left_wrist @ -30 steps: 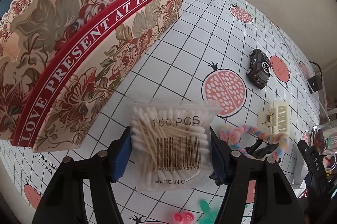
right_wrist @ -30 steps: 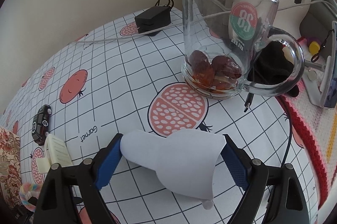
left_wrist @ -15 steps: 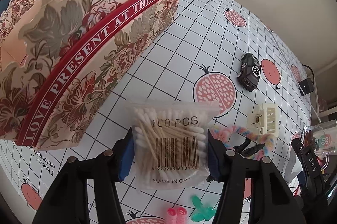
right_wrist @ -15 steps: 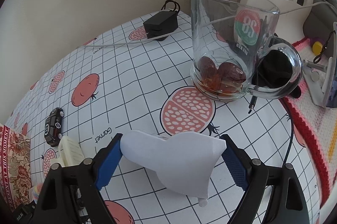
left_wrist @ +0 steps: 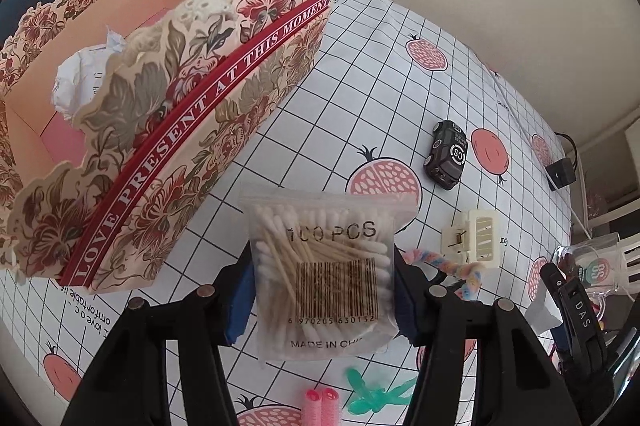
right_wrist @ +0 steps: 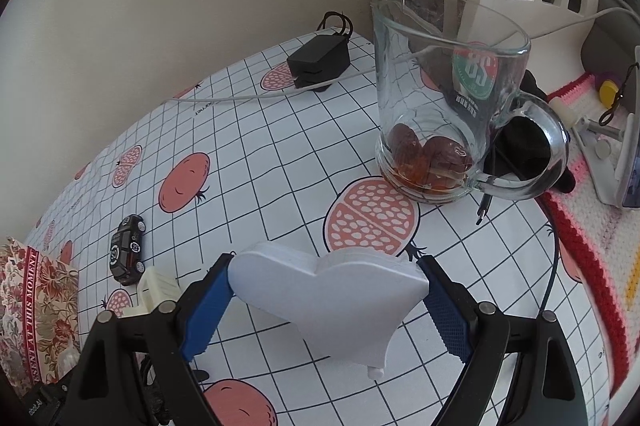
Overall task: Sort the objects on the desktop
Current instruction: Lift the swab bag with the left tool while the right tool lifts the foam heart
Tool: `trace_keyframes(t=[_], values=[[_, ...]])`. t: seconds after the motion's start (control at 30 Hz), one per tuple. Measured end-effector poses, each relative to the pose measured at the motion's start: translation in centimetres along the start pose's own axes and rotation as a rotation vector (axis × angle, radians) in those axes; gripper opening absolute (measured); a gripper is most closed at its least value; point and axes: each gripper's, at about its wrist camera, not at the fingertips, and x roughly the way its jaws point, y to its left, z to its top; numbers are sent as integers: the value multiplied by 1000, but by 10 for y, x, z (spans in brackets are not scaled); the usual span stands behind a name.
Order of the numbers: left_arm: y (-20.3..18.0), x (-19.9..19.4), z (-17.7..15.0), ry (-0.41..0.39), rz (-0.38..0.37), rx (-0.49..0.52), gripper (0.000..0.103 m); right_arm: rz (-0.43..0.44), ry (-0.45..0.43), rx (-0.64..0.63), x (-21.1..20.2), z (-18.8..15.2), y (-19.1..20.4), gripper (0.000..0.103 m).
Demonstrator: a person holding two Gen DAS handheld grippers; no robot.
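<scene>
Swab bag point(left_wrist: 326, 274), light and slippery, sits clamped mid-sides in your left gripper point(left_wrist: 322, 290); right gripper point(right_wrist: 326, 292) pinches a stiff white heart point(right_wrist: 336, 296) at its widest

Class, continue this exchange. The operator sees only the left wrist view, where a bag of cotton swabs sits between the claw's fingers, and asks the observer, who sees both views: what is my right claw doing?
Observer: The right claw is shut on a white heart-shaped piece, gripping it by its two sides.
Operator: What is inside the glass mug at my view's edge?
Observer: The glass mug holds a few reddish-brown fruits at its bottom.
Operator: Anything beside it?
Observer: A black cable plug lies close to the mug's handle.
</scene>
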Motion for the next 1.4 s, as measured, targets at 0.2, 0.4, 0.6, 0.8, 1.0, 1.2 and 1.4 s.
trace_keyframes(t=[0.2, 0.4, 0.6, 0.8, 1.0, 1.2, 1.4], values=[[0, -6, 2, -12, -15, 2, 60, 15, -20, -5, -8, 3, 3, 91], [-1, -12, 5, -26, -31, 2, 60, 29, -34, -5, -15, 5, 5, 91], [-1, -24, 8, -38, -69, -2, 60, 54, -59, 0, -28, 11, 7, 91], [-5, -45, 13, -83, -107, 10, 60, 97, -109, -13, -54, 18, 18, 91], [-2, -71, 19, -143, -150, -5, 60, 169, -170, -14, -87, 23, 32, 91], [5, -106, 26, -229, -186, -19, 60, 240, -246, -40, -127, 25, 51, 91], [17, -128, 31, -292, -191, -45, 60, 286, -282, -76, -153, 19, 73, 91]])
